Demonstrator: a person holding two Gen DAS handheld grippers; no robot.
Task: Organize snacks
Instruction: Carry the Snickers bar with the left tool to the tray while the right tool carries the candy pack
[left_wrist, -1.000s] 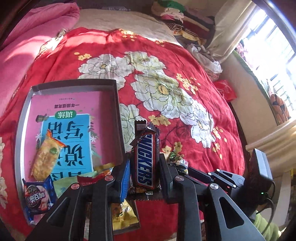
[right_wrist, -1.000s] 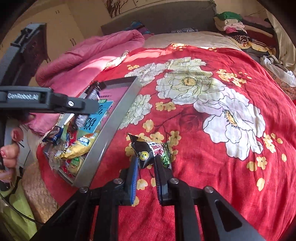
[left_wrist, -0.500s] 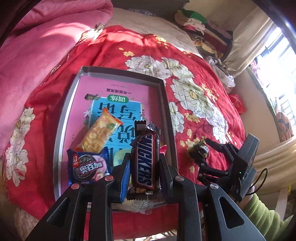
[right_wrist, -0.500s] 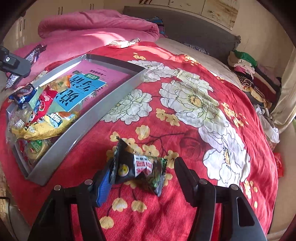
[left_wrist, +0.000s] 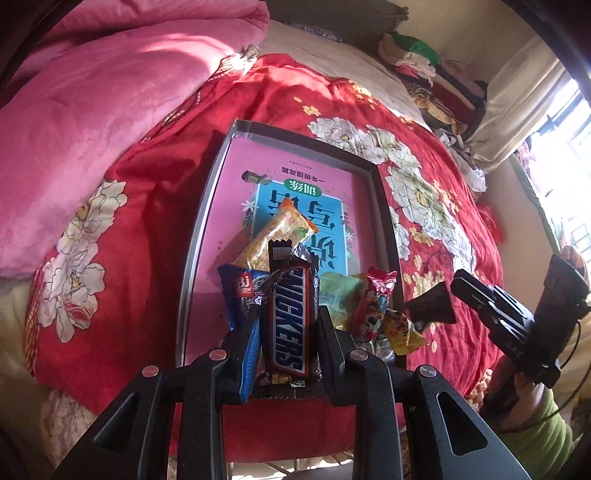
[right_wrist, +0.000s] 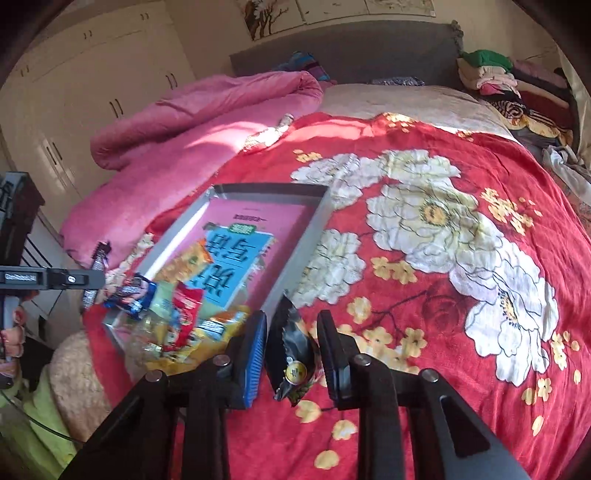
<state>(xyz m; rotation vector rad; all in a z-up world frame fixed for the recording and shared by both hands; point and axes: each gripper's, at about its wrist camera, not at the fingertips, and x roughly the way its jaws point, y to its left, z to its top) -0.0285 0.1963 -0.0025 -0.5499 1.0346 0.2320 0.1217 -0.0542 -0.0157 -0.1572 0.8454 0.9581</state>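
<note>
1. We see our left hand-held gripper (left_wrist: 290, 332) clamped on a Snickers bar (left_wrist: 291, 317), which stands upright between the pads.
2. The bar hangs above the near end of the grey tray (left_wrist: 201, 236), over the snacks already lying there.
3. In the tray lie a blue cookie pack (left_wrist: 240, 291), an orange cracker pack (left_wrist: 277, 236), a pale green pack (left_wrist: 338, 295) and a red candy wrapper (left_wrist: 371, 302); a yellow pack (left_wrist: 400, 328) sits at the near right corner.
4. A pink book (left_wrist: 295, 184) with a blue panel lines the tray floor.
5. The tray rests on the red floral blanket (right_wrist: 443, 258) on the bed, with a pink quilt (right_wrist: 192, 129) bunched beside it.
6. Our right hand-held gripper (right_wrist: 291, 354) has just been closing, and a dark snack bag (right_wrist: 293, 350) stands between its jaws, lifted clear of the blanket.
7. From the left wrist view that bag shows pinched at the gripper's tips, so we read it as gripped.
8. The bag hangs just beside the tray's near right corner, outside the rim.
9. A green sleeve (left_wrist: 535, 435) shows behind the right gripper.
</note>
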